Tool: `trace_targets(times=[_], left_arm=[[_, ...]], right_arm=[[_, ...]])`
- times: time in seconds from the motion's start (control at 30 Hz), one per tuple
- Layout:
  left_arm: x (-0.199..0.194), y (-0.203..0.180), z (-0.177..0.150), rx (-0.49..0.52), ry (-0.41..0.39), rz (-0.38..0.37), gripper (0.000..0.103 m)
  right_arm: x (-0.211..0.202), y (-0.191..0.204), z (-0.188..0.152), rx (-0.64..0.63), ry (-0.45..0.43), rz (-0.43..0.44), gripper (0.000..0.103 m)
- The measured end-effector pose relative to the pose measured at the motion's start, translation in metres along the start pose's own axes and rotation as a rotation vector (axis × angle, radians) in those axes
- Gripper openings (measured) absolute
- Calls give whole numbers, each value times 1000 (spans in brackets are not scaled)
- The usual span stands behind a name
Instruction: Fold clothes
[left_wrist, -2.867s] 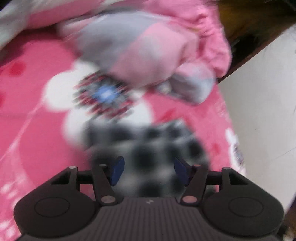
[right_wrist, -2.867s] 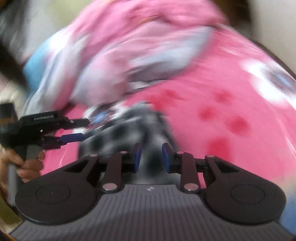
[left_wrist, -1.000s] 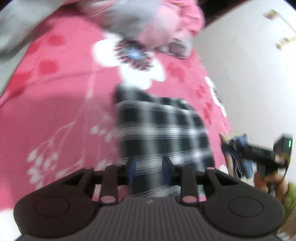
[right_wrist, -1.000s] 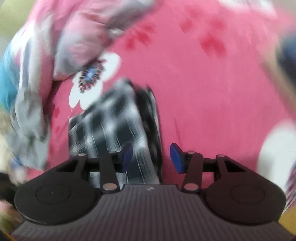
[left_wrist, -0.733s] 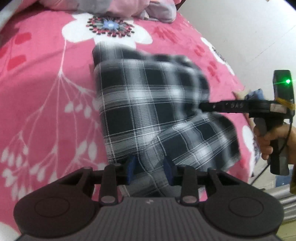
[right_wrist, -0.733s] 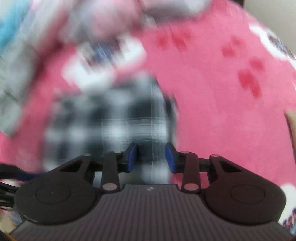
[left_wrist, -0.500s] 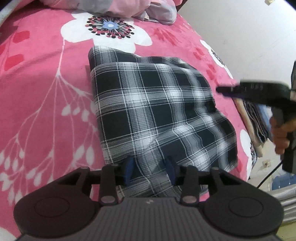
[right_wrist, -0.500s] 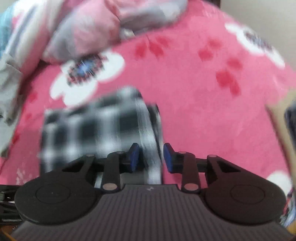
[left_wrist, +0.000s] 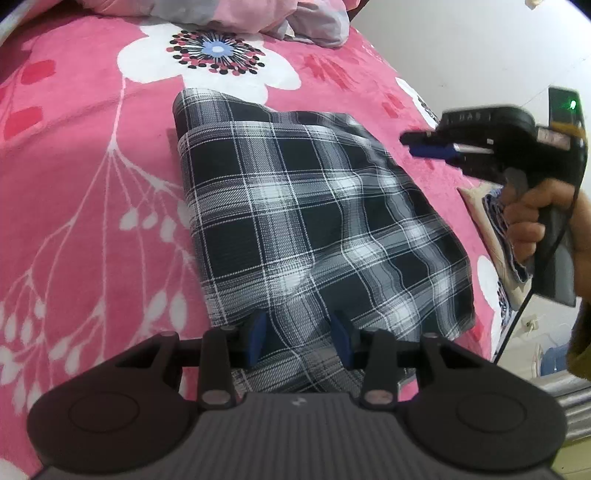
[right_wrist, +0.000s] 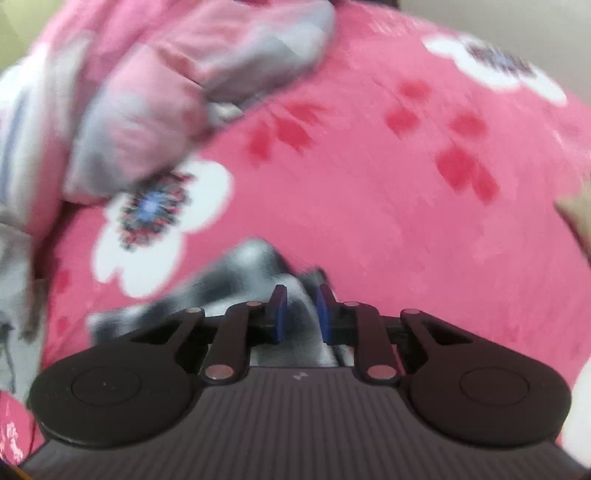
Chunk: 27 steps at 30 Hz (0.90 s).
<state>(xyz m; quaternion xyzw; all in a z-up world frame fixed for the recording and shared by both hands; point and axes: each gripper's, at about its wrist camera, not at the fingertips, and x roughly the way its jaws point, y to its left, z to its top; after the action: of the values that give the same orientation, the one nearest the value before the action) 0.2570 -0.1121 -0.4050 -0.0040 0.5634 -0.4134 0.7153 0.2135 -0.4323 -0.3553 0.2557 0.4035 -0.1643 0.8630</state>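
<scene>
A folded black-and-white plaid garment (left_wrist: 306, 221) lies on the pink flowered bedspread (left_wrist: 74, 184). My left gripper (left_wrist: 299, 336) sits at its near edge, jaws partly open, with plaid cloth lying between the fingers. In the left wrist view the hand-held right gripper (left_wrist: 432, 146) hovers above the garment's far right side. The right wrist view is blurred; the right gripper (right_wrist: 300, 312) has its jaws narrowly apart, with the plaid garment (right_wrist: 236, 280) showing blurred between and just beyond them.
A heap of pink and grey bedding (left_wrist: 280, 18) lies at the head of the bed, also in the right wrist view (right_wrist: 166, 92). A white wall (left_wrist: 480, 44) runs along the bed's right side. A small folded item (left_wrist: 498, 229) lies at the bed's right edge.
The right gripper has drawn back to the right, off the garment, and its view has swung up the bed. My left gripper has stayed at the garment's near edge.
</scene>
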Motion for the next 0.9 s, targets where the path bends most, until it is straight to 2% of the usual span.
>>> trace_targets(times=[0.1, 0.2, 0.27, 0.37, 0.5, 0.57, 0.67, 0.77, 0.9], left_arm=[[-1, 1, 0, 0, -5, -5, 41], [-1, 3, 1, 0, -6, -10, 41], [-1, 4, 2, -4, -1, -13, 41], [-1, 6, 5, -24, 12, -22, 41], [1, 9, 11, -63, 42, -25, 41], [2, 8, 13, -71, 58, -18, 41], [5, 4, 18, -66, 91, 6, 40], [7, -2, 25, -58, 132, 42, 40], [9, -5, 29, -73, 159, 72, 40]], right_arm=[[22, 3, 0, -37, 33, -1, 16], [58, -4, -7, -38, 116, -76, 16], [47, -2, -2, -25, 87, -77, 16], [9, 14, -1, -87, 24, -76, 16], [-37, 38, -19, -245, 21, -51, 16], [-37, 45, -34, -314, 71, -51, 16], [-13, 42, -62, -376, 169, -96, 16], [-6, 40, -69, -389, 176, -112, 16], [-37, 46, -64, -363, 145, -111, 17]])
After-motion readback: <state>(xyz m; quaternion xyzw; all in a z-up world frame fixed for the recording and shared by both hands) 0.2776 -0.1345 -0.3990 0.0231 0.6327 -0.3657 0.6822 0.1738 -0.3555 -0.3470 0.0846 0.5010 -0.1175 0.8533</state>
